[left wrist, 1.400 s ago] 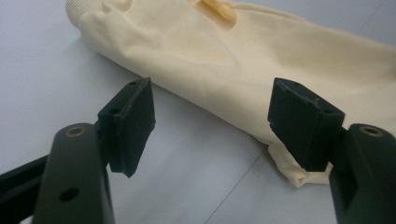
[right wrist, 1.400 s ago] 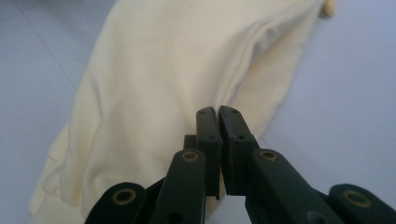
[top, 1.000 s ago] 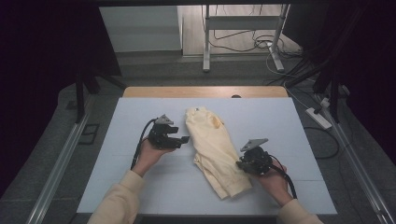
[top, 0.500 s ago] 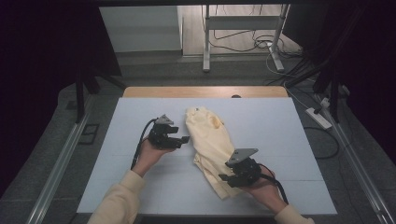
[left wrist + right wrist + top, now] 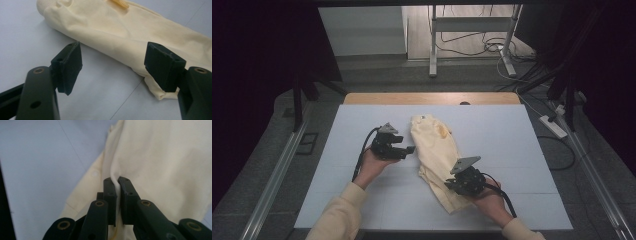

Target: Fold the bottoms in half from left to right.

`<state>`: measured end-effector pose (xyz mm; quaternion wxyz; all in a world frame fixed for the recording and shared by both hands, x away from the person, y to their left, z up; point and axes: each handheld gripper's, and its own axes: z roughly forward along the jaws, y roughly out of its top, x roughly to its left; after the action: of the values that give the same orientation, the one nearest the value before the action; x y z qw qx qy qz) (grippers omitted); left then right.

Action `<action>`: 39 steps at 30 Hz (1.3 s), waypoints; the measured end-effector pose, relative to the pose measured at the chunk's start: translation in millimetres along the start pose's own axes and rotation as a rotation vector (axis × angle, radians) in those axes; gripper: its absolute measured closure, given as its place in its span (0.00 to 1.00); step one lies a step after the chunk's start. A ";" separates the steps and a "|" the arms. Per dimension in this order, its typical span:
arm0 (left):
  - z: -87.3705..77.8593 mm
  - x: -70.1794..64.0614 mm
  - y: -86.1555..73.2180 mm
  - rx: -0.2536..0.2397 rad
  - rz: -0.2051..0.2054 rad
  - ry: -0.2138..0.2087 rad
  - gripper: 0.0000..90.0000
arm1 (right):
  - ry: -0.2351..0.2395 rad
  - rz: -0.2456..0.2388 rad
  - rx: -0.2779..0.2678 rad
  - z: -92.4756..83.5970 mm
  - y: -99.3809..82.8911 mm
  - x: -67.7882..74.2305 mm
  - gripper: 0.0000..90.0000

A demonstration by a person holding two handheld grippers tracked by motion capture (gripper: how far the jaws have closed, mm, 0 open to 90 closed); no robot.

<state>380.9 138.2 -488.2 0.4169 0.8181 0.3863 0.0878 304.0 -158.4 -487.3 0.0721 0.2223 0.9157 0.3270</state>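
Pale yellow garment (image 5: 437, 150): lies lengthwise on the light tabletop (image 5: 512, 135), between the two hands. Right gripper (image 5: 117, 182): jaws have just been closing and now pinch a raised fold of cloth near the garment's near end. Left gripper (image 5: 113, 65): jaws spread wide, holding nothing, just beside the garment's edge.

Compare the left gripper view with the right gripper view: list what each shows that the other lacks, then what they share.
Left gripper view alone: the left gripper open, pads apart beside the pale yellow folded cloth garment, its ribbed cuff and an orange print.
Right gripper view alone: the right gripper, its jaws having just closed, pinching a fold of that garment.
Shared: the garment on the light grey table mat.
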 end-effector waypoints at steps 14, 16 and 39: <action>-4.4 1.9 0.7 -0.006 -0.007 -0.006 0.32 | 0.001 -0.084 0.002 8.7 9.2 14.5 0.94; -4.9 2.0 0.8 -0.008 -0.010 -0.005 0.32 | -0.019 -0.081 -0.010 1.3 9.4 11.4 0.94; -4.7 1.8 0.8 -0.007 -0.009 -0.004 0.32 | -0.011 -0.058 -0.017 -4.7 0.4 1.2 0.66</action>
<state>380.4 142.1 -484.9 0.4211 0.8149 0.3889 0.0856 301.7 -160.2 -483.4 0.0884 0.1969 0.9184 0.3315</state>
